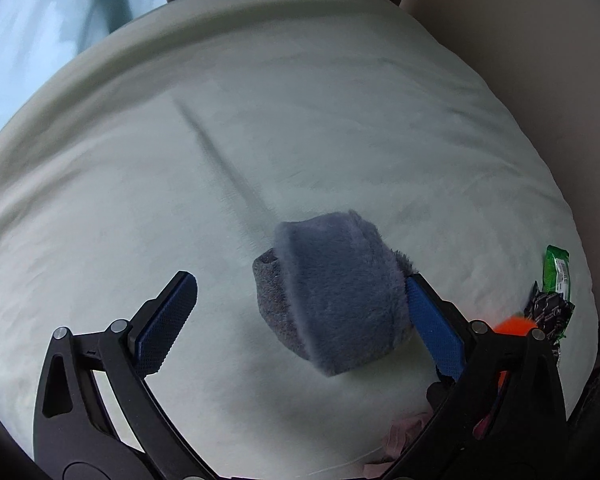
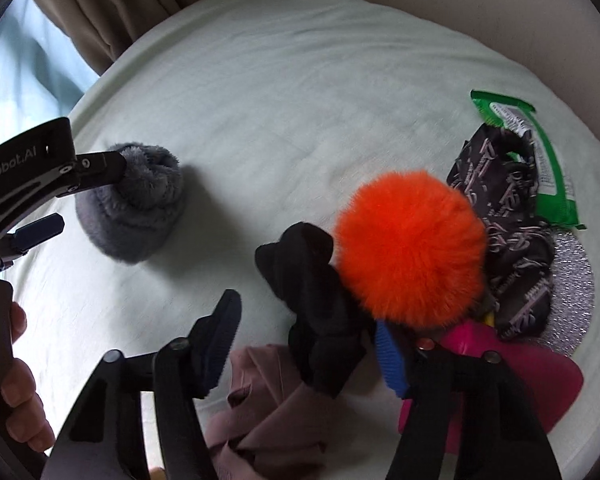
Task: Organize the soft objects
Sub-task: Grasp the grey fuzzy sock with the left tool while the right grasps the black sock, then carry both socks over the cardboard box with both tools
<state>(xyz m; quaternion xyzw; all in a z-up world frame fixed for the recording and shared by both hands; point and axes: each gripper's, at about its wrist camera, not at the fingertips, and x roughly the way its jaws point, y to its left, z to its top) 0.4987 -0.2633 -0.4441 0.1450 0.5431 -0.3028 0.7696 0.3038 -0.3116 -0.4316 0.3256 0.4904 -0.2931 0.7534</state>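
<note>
We are working over a bed covered in a pale green sheet [image 1: 300, 120], with a heap of soft things at its near right edge. Our left gripper [image 1: 300, 316] has its jaws wide apart. A grey fleecy roll [image 1: 332, 300] lies on the sheet between them, brushing the right finger but well clear of the left one, so nothing is clamped. It sits alone, well to the left of the heap.

Our right gripper [image 2: 308, 344] is also spread open, hovering over the heap. A black fabric piece [image 2: 312, 312] lies between its fingers, and an orange pompom [image 2: 410, 244] bulges just beyond the right finger. Near the pompom are a dark patterned scarf [image 2: 500, 216], a green packet [image 2: 540, 152], a glittery silver item [image 2: 572, 280], a pink object [image 2: 520, 368], and a mauve cloth [image 2: 268, 420] nearest us.

We judge the grey roll is being set apart from the heap. To finish well, lift the left gripper straight up so the right finger does not drag the fleece, then centre the right jaws on one item only before closing.
</note>
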